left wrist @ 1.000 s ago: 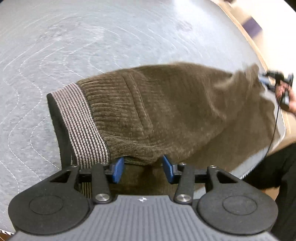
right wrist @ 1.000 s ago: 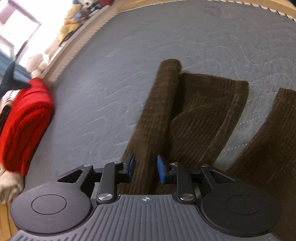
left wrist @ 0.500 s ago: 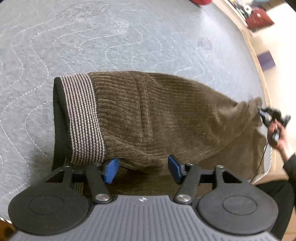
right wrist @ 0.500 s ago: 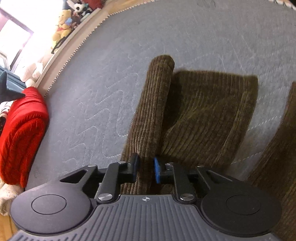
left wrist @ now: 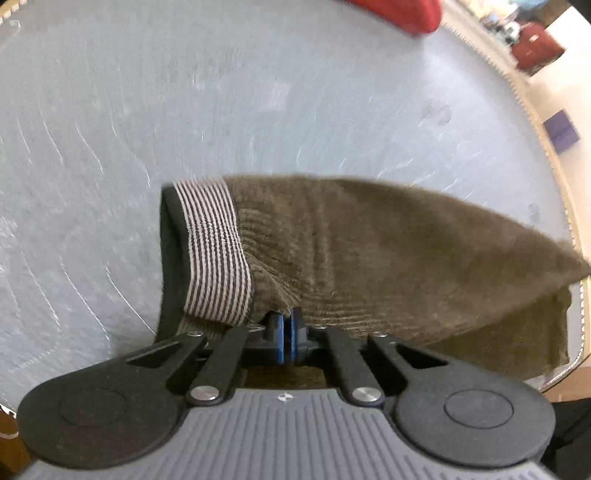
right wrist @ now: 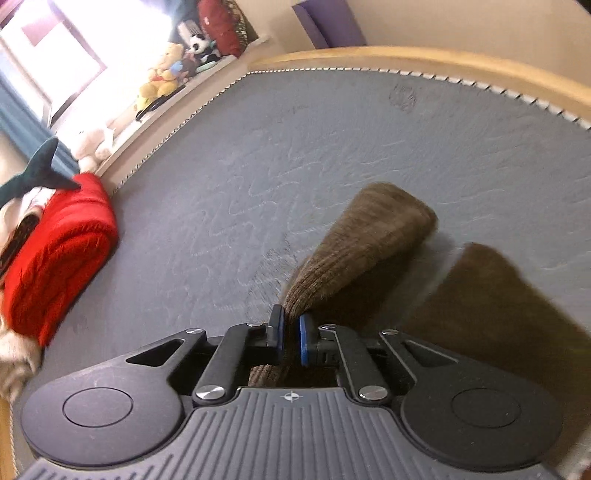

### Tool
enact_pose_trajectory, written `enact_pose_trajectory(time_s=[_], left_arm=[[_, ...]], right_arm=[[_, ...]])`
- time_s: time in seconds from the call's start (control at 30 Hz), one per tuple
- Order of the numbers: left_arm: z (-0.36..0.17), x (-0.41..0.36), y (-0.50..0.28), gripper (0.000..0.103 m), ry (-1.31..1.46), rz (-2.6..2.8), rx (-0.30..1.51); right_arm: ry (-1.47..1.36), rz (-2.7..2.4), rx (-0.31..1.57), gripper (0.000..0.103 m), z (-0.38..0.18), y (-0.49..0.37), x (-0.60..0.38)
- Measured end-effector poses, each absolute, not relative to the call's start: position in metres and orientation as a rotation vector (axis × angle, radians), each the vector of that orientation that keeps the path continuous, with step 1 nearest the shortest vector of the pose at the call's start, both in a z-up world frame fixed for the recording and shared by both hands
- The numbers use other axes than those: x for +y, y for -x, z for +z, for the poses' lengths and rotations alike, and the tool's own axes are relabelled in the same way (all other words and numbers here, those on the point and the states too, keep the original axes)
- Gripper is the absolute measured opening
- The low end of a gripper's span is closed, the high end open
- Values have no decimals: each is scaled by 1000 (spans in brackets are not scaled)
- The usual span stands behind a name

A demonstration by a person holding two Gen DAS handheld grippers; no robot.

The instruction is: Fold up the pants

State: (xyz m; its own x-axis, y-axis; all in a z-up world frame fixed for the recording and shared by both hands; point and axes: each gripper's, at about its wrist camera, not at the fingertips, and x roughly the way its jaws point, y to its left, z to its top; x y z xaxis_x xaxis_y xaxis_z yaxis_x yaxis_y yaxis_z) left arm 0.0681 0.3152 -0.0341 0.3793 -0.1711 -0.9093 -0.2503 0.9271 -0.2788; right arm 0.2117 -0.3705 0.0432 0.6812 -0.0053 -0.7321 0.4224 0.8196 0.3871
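A grey quilted mattress with pale wavy stitching fills both views; its edge carries a light zigzag trim, and a wooden bed frame curves around it in the right wrist view. Beyond the frame stand a cream wall and a purple object leaning against it. Along a bright window ledge sit stuffed toys, among them a yellow bear and a panda. A folded red blanket lies at the mattress edge, with a dark teal plush fin and a white plush toy beside it. In the left wrist view another red thing shows on the floor past the mattress, blurred. No brand, label or writing can be read anywhere.

The brown corduroy pants lie on the mattress near its close edge, with the striped waistband turned out at the left end and a dark lining beneath it. The left tongs have just snapped together and are pinching the near edge of the pants just beside the waistband. The right tongs have been closing too, and they are clamped on a fold of one pant leg, which rises off the mattress from the pads; the other leg lies flat to the right, blurred and in shadow.
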Motion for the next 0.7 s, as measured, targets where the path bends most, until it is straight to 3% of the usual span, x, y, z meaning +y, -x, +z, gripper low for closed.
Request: enact_pose_trajectory(time_s=[0.17, 0.33, 0.4, 0.47, 0.6, 0.7], left_arm=[[-17, 312, -47, 3, 122, 123, 1175], [-40, 280, -52, 6, -191, 115, 1278], [-34, 277, -55, 8, -283, 180, 1234], [-19, 277, -60, 17, -249, 220, 1158], [5, 259, -74, 34, -114, 93, 1018], [1, 234, -89, 34, -60, -33, 1034]], right_arm=[[-507, -342, 931, 7, 46, -153, -371], [-610, -440, 1251, 7, -18, -120, -394], [-757, -433, 1195, 8, -22, -115, -413], [-830, -439, 1094, 9, -15, -113, -431], [-765, -543, 901, 16, 10, -113, -459], [-784, -547, 887, 18, 6, -117, -476]])
